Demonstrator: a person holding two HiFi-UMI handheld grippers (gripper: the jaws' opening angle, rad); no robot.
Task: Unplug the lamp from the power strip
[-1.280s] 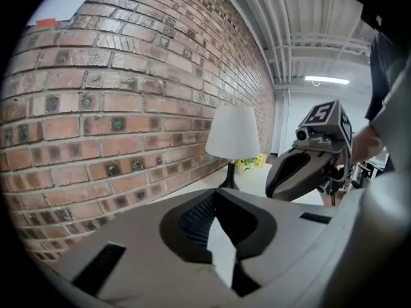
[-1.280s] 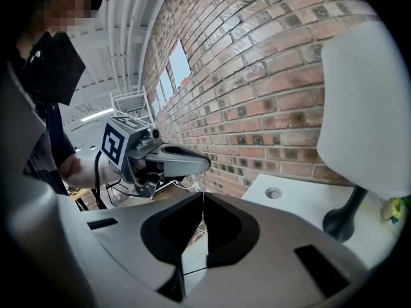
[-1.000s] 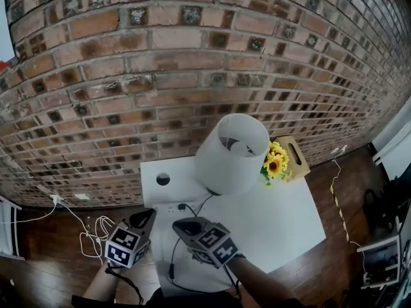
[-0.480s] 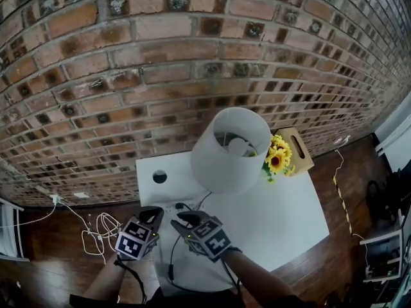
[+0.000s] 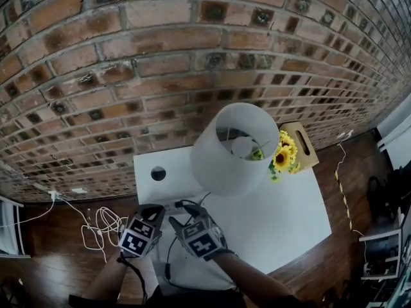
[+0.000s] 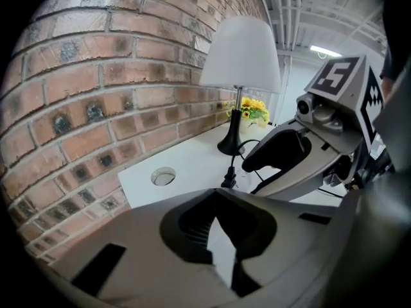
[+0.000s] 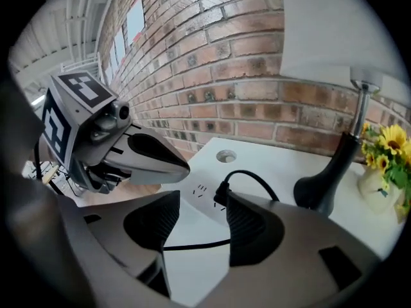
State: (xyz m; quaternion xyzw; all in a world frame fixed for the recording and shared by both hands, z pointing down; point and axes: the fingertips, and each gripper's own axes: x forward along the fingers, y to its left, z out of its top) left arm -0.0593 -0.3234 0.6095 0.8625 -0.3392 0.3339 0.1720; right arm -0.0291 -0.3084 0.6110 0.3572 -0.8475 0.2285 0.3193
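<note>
The lamp has a white shade (image 5: 231, 149) and a black base (image 7: 318, 188) and stands on the white table (image 5: 282, 226). Its black cord runs to a black plug (image 7: 221, 194) seated in the white power strip (image 7: 199, 192) near the table's front left. My right gripper (image 7: 196, 204) is just short of the plug. Its jaws are opening and nothing is pressed between them; only table and cord show through the gap. My left gripper (image 6: 216, 197) hovers close on the left, its tips together and empty. In the head view both grippers (image 5: 154, 212) (image 5: 183, 215) point at the strip.
A brick wall (image 5: 160, 76) rises right behind the table. A round cable hole (image 5: 158, 172) lies beyond the strip. Sunflowers in a vase (image 5: 282, 159) and a wooden box (image 5: 298, 146) stand behind the lamp. White cables (image 5: 96, 226) lie on the wooden floor at the left.
Both grippers have moved forward, closer to the power strip. The right gripper's jaws have spread apart. The head view has shifted slightly.
</note>
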